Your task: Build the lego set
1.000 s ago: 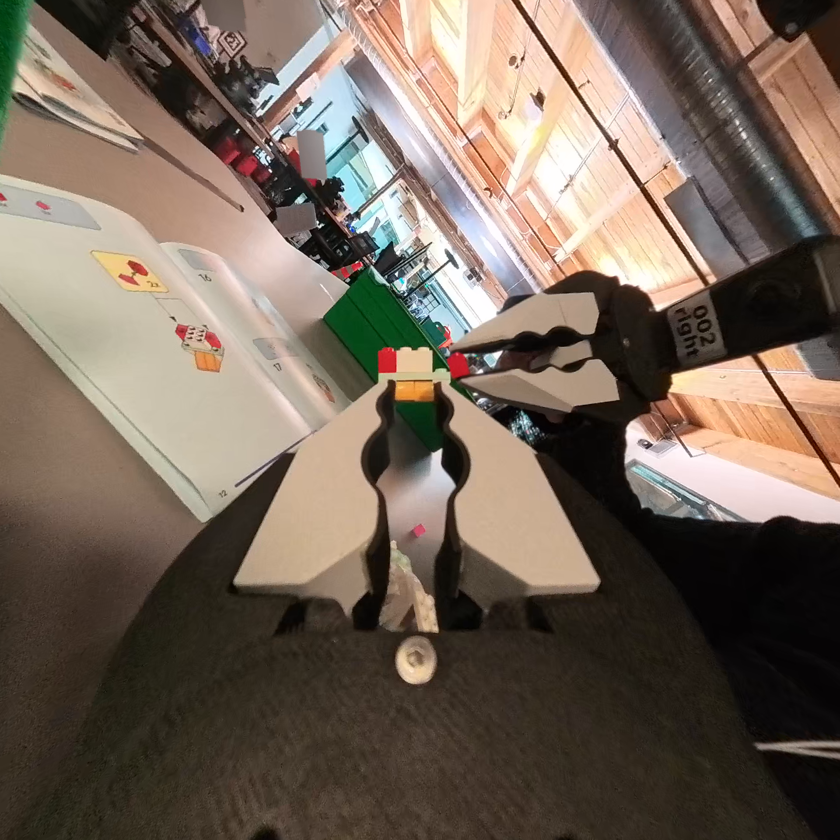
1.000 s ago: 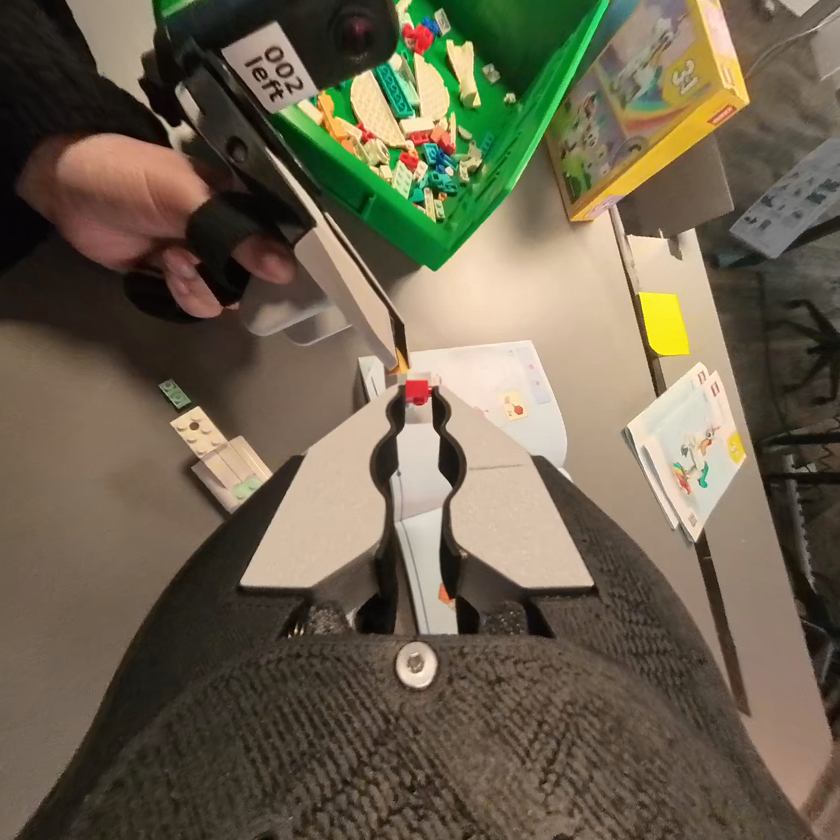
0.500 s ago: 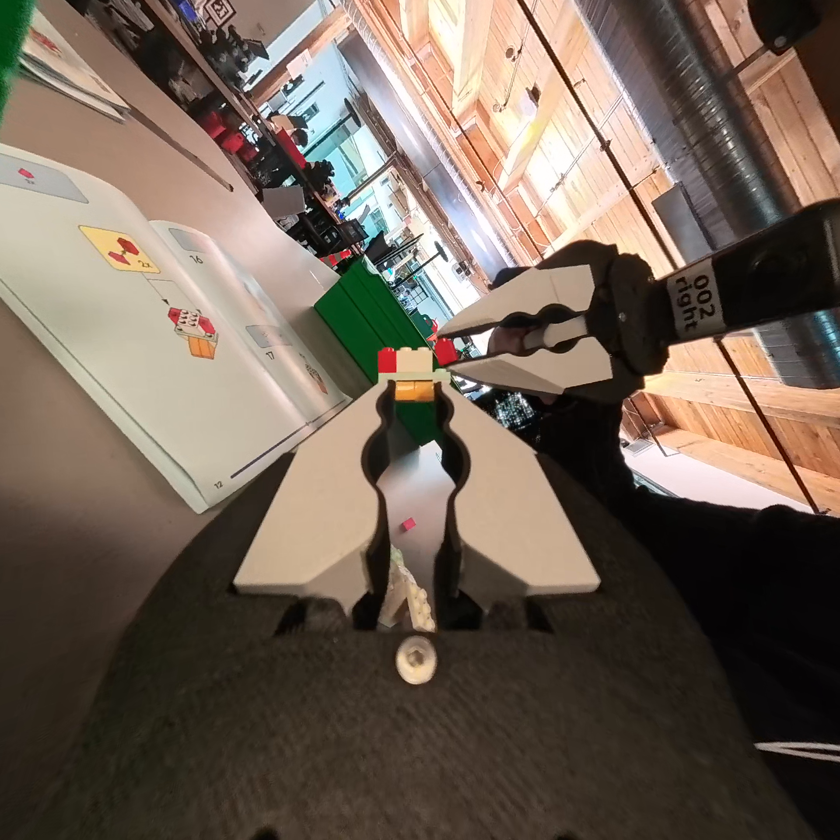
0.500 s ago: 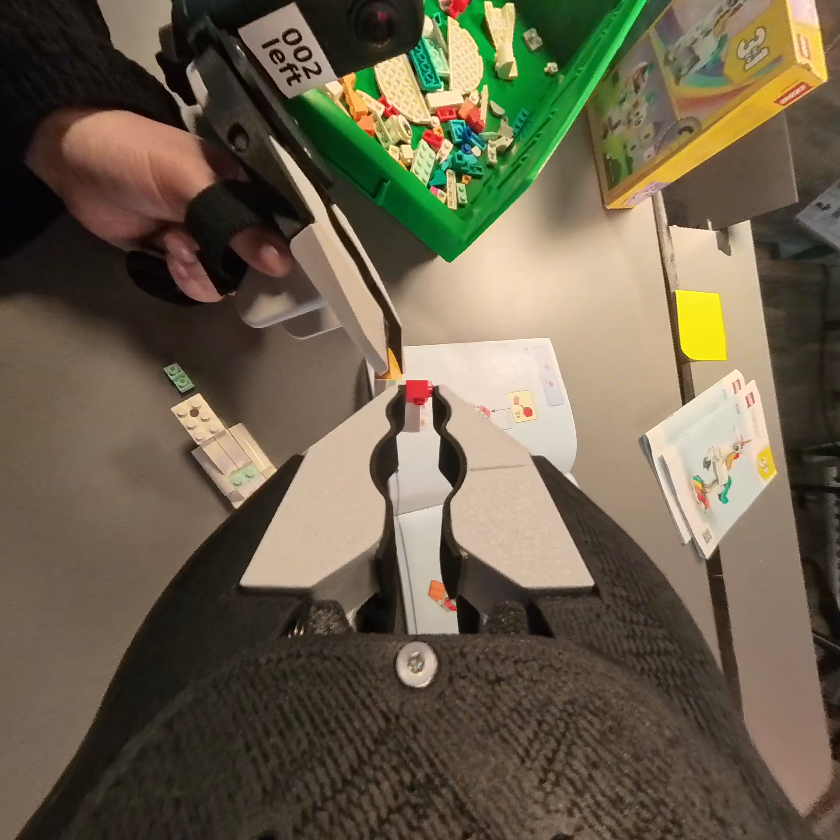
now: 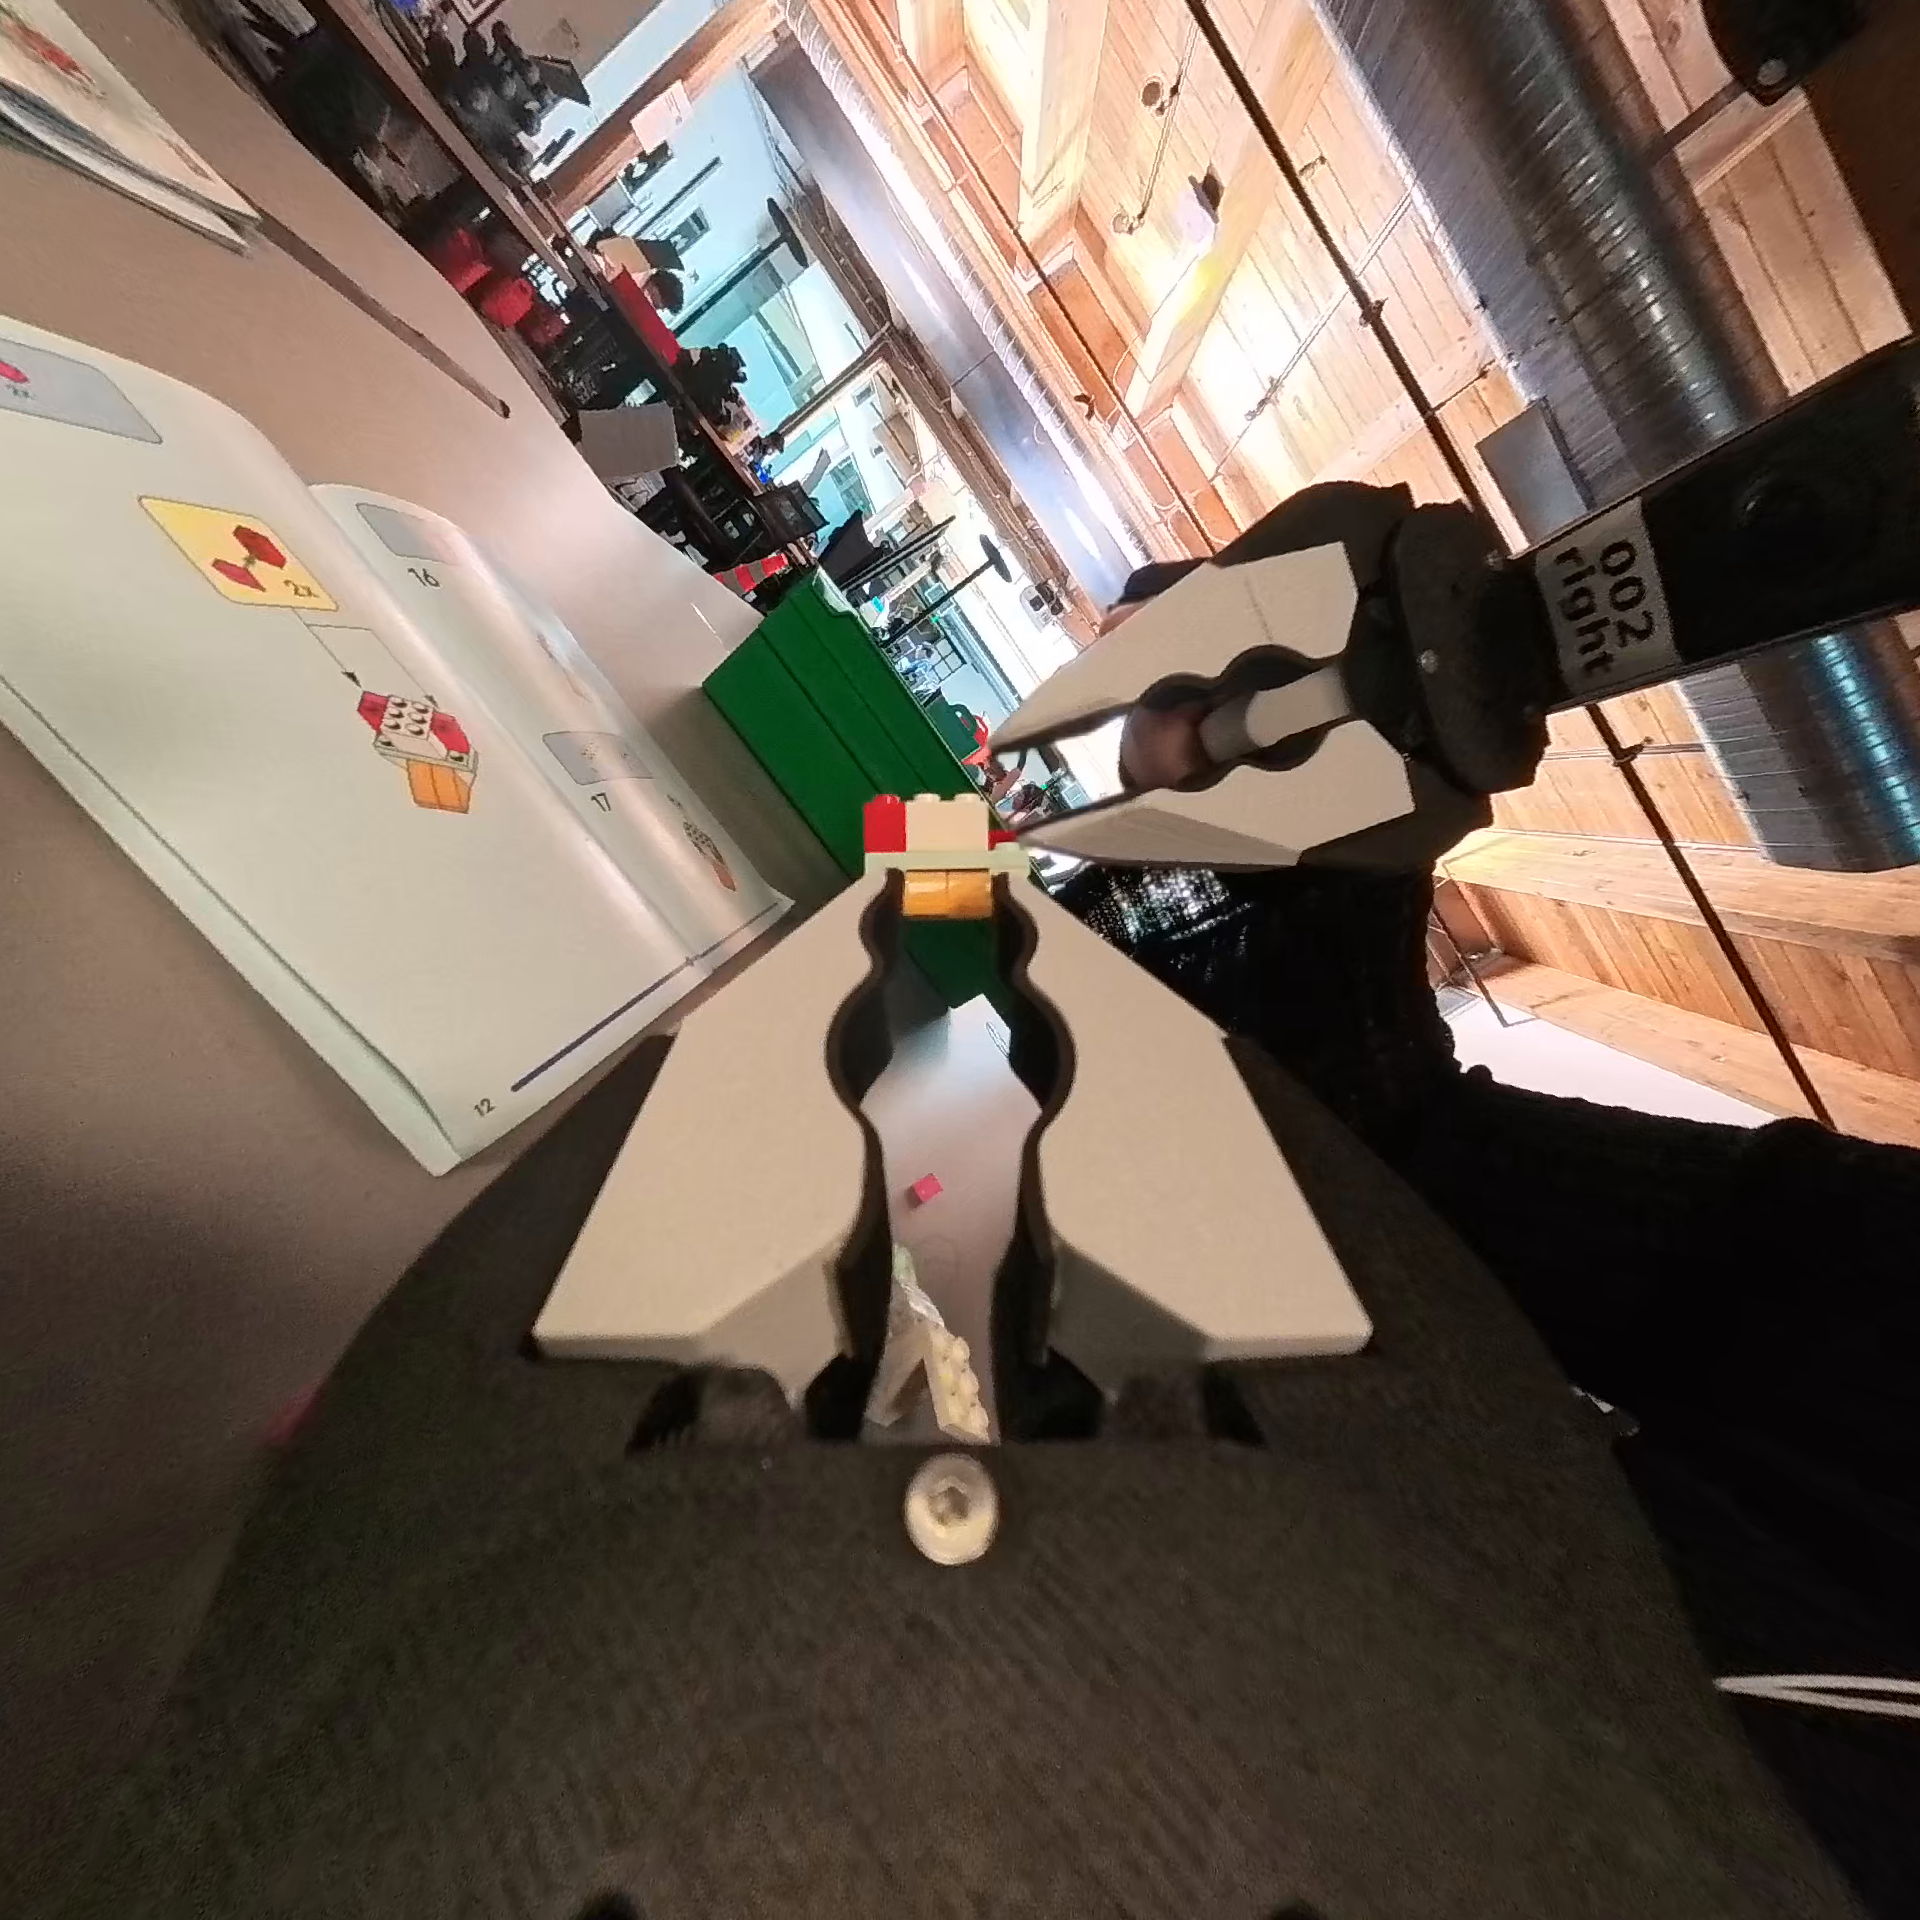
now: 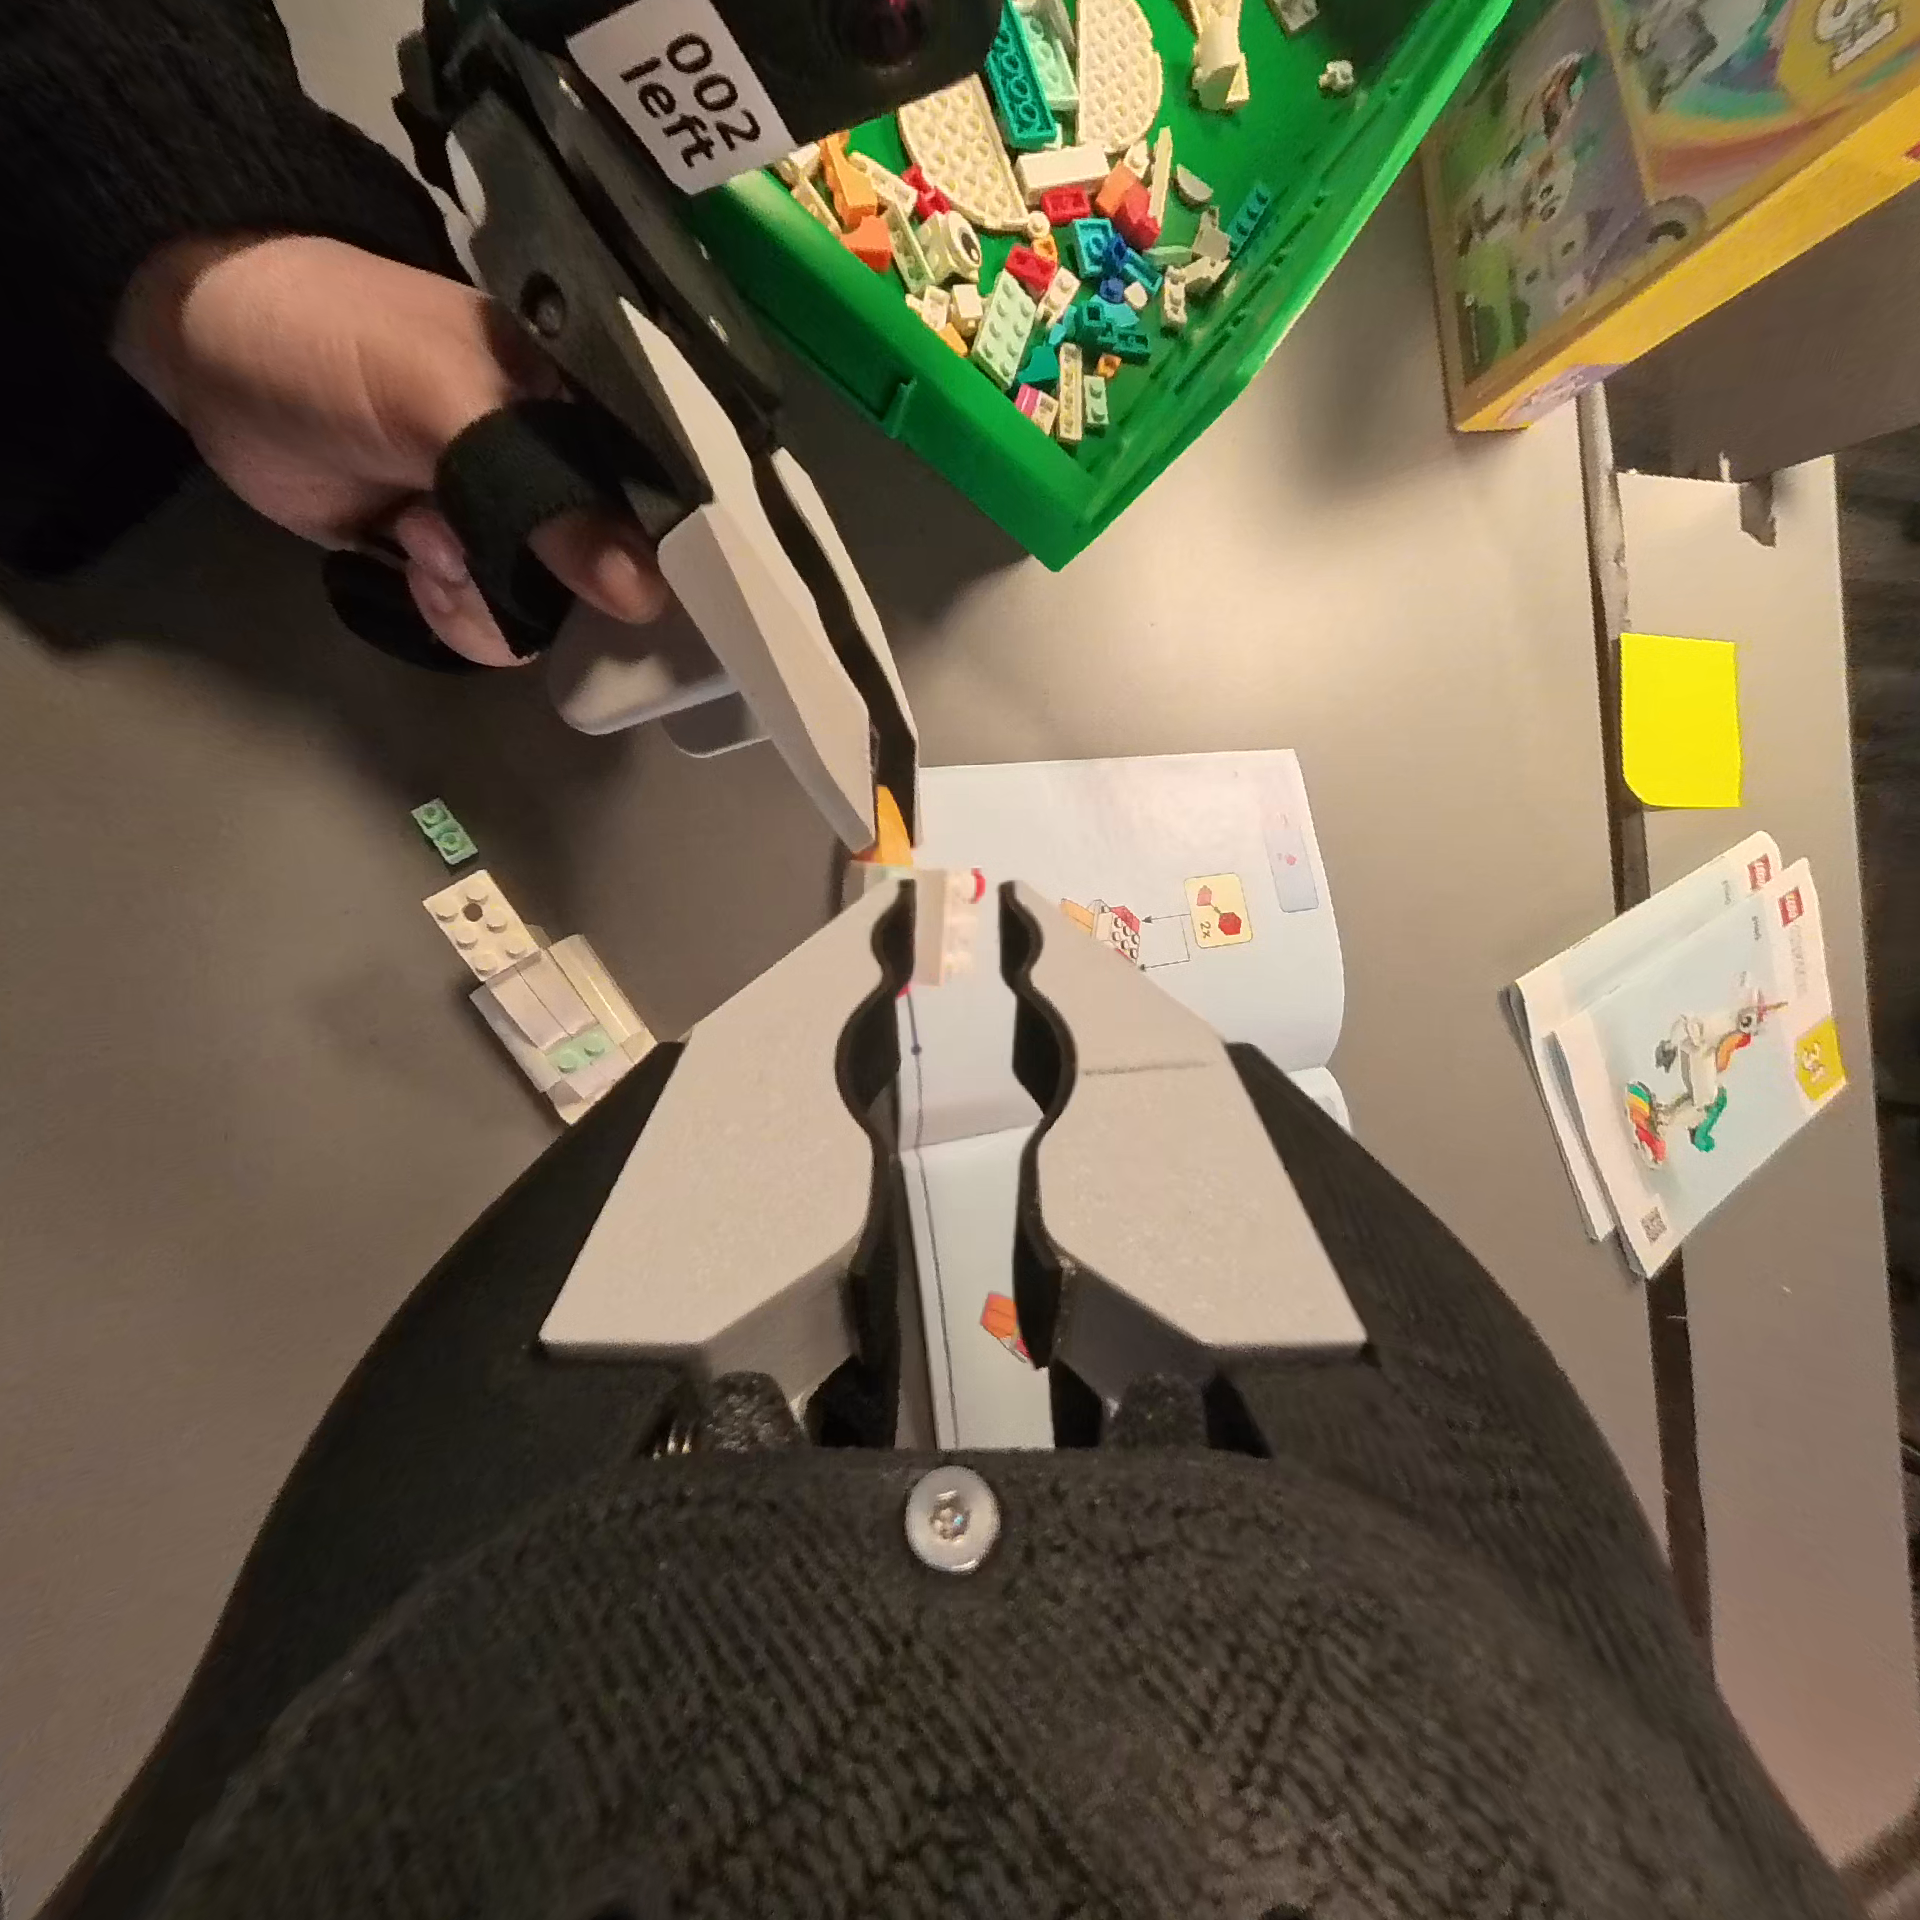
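Right gripper (image 6: pixel 956 899) is opening, jaws now parted around the red brick (image 5: pixel 1000 834) it was pinching; brick looks seated. Left gripper (image 5: pixel 943 883) is clamping the sub-assembly (image 5: pixel 940 847) above the far booklet (image 6: pixel 1143 831). Step likely done.

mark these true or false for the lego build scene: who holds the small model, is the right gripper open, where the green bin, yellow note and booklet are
1. The left gripper is shut on the small red, white and orange brick model. True.
2. The right gripper is clamped tight on that model. False: its jaws stand apart, with the model's white brick in the gap.
3. The green plastic bin is empty. False: it holds many loose bricks in mixed colours.
4. An open white instruction booklet lies on the grey table under the grippers. True.
5. The yellow sticky note sits inside the bin. False: it lies on a separate grey surface to the right of the table, away from the bin.
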`<state>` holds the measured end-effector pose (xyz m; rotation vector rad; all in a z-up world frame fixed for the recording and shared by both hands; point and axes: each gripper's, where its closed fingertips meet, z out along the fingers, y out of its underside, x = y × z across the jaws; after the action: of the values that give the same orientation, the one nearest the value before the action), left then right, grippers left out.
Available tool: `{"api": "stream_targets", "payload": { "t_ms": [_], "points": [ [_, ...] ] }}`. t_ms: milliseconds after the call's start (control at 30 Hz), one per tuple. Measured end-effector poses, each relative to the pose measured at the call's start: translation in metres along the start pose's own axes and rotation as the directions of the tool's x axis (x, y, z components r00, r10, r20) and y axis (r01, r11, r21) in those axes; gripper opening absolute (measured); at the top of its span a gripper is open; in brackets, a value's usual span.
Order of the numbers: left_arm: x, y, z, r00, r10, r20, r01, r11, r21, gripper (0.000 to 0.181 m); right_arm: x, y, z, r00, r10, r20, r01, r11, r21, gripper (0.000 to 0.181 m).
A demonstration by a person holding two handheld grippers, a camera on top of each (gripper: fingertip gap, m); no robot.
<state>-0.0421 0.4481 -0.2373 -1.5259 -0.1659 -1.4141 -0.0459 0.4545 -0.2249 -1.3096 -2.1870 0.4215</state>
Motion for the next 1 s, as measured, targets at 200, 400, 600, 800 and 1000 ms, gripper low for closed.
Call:
{"api": "stream_targets", "payload": {
  "t_ms": [200, 400, 600, 800, 1000],
  "points": [
    [0.000, -0.002, -0.001, 1.000, 0.007, 0.004, -0.007, 1.000, 0.019, 0.015, 0.015, 0.007, -0.022, 0.992, 0.088, -0.095, -0.079, 0.992, 0.095, 0.022],
    [0.000, -0.006, -0.004, 1.000, 0.021, 0.011, -0.021, 0.998, 0.053, 0.015, -0.014, 0.065, -0.011, 0.964, 0.263, -0.032, -0.260, 0.963, 0.076, 0.020],
    [0.002, -0.005, -0.004, 0.999, 0.032, 0.000, -0.032, 0.998, 0.054, 0.015, -0.013, 0.142, -0.019, 0.877, 0.389, -0.283, -0.380, 0.921, 0.086, 0.020],
    [0.008, -0.005, -0.006, 0.997, 0.062, -0.035, -0.060, 0.996, 0.063, 0.015, 0.034, 0.181, -0.097, 0.427, 0.470, -0.773, -0.198, 0.882, 0.427, 0.015],
    [0.020, -0.002, -0.006, 0.989, 0.108, -0.104, -0.102, 0.993, 0.057, 0.015, 0.038, 0.188, -0.104, 0.246, 0.411, -0.878, -0.061, 0.910, 0.409, 0.008]
  ]
}}
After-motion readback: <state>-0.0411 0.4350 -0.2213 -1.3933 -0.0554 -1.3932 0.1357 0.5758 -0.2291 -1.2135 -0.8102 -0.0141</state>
